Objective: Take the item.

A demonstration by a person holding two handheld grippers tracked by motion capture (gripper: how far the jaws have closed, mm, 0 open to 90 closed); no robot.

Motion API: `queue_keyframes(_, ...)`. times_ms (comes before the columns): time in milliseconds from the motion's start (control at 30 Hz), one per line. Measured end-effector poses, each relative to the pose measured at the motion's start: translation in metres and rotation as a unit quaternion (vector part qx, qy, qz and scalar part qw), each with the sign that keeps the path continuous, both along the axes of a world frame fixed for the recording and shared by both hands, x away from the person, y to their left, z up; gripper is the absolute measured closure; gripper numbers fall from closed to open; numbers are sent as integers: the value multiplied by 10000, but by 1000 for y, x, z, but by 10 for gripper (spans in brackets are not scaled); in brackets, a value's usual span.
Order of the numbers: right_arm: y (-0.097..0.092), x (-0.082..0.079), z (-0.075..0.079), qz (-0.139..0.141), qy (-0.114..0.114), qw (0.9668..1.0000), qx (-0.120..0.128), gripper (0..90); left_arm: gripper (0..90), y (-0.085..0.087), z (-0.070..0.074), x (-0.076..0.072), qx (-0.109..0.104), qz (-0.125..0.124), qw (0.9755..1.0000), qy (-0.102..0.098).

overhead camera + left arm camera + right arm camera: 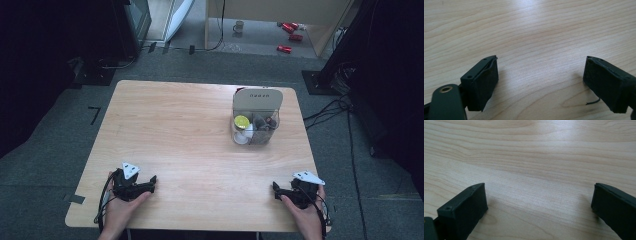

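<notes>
Left tongs (150,181): at about 7 o'clock on the tabletop (190,150), near the front edge, resting in the person's left hand (120,207). A grey three-cornered plate sits on top. In the left gripper view (541,75) the jaws stand wide apart with only bare wood between them; nothing is held.
Right tongs (276,187): at about 5 o'clock, near the front edge, in the person's right hand (305,215), also with a grey plate on top. In the right gripper view (539,202) the jaws stand wide apart over bare wood, holding nothing.
Cables: a dark cable loops from each of the tongs toward the front edge.
Box (256,111): a clear box at about 1 o'clock on the tabletop, well apart from both tongs. Its pale lid (259,96) stands up at the far side.
Box contents: a yellow-green round lid (242,121) at the left, something white (243,136) below it, and greyish pieces (262,125) to the right; too small to tell what they are.
Tabletop: light wood, bare between the tongs and the box.
Floor: grey carpet around the tabletop; at 12 o'clock, far off, a mug (239,26) and red things (290,30) lie on a paler floor.
</notes>
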State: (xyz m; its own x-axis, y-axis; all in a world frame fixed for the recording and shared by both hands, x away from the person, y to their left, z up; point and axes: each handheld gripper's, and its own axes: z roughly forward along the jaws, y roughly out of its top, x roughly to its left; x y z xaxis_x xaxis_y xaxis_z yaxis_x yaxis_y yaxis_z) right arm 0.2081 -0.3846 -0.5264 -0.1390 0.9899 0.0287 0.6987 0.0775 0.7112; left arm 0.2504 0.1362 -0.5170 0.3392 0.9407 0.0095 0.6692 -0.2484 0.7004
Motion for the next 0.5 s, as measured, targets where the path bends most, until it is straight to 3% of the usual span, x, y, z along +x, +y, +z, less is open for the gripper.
queue_keyframes(100, -3, -2, 2, -65, -51, 10000, 26, 117, 142, 0, 2, -1, -17, 23, 10000, -35)
queue_keyframes(133, -3, -2, 2, -65, -51, 10000, 26, 117, 142, -1, 3, -1, -35, 6, 10000, -60)
queue_keyframes(233, -11, 1, 6, -197, -97, 9993, 295, 223, 142, -8, 8, 0, 12, -107, 9998, -140)
queue_keyframes(300, -13, 3, 8, -228, -119, 9991, 324, 258, 144, -15, 13, 3, -14, -181, 9997, -176)
queue_keyframes(500, -11, 34, 30, -168, -560, 9978, 302, 431, 151, -46, 25, 21, -172, -379, 9986, -338)
